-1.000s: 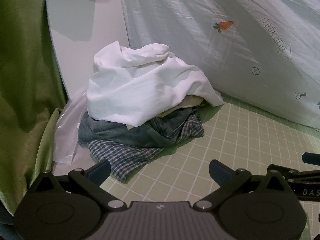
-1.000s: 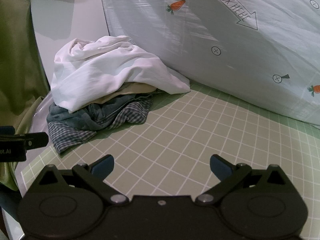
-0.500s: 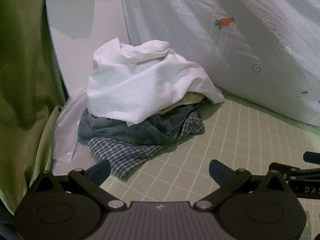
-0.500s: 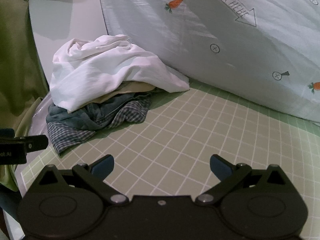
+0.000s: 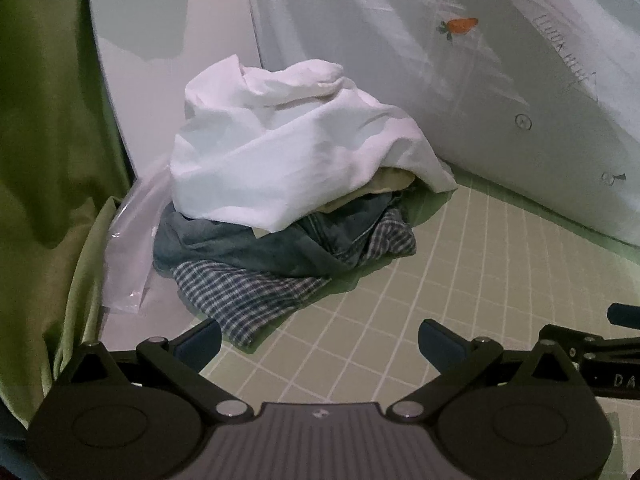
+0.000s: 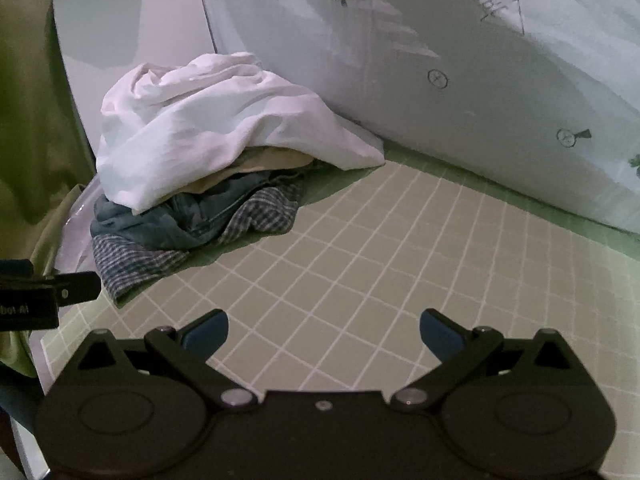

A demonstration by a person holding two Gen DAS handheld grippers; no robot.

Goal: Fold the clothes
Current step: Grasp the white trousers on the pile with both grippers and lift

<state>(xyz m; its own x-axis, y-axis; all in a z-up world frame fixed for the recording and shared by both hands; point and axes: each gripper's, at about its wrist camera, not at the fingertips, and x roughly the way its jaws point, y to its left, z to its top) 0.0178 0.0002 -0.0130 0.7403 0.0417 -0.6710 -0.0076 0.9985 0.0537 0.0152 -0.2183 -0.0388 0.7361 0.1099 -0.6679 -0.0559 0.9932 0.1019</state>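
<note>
My left gripper [image 5: 320, 338] hangs with its two blue-tipped fingers spread wide and nothing between them, low over the green gridded mat [image 5: 460, 280]; my right gripper [image 6: 324, 328] is the same, splayed and empty, off to the right of the left one, whose black body pokes into the right view at the left edge. The clothes pile [image 5: 288, 200] sits at the back left corner of the mat, near my left fingers but not touching them; a crumpled white garment [image 5: 280, 152] is draped over the top, a beige piece [image 6: 256, 164] peeks out beneath it, a blue denim garment [image 5: 248, 244] lies under that, and a checked shirt [image 5: 248, 292] is at the bottom, its edge spilling forward onto the mat just ahead of my left fingertip [image 5: 200, 338]. A clear plastic bag [image 5: 128, 248] lies flat to the left of the pile, against the green drape [image 5: 48, 140]; a pale printed sheet [image 6: 440, 60] with carrots hangs behind everything. I judge nothing is folded yet; I hold both tongs parted because the white garment on top looks like the natural first pick, and the bare stretch of mat to the right of the pile looks like the place to spread it; being loose and bunched, it may drag the beige piece along.
</note>
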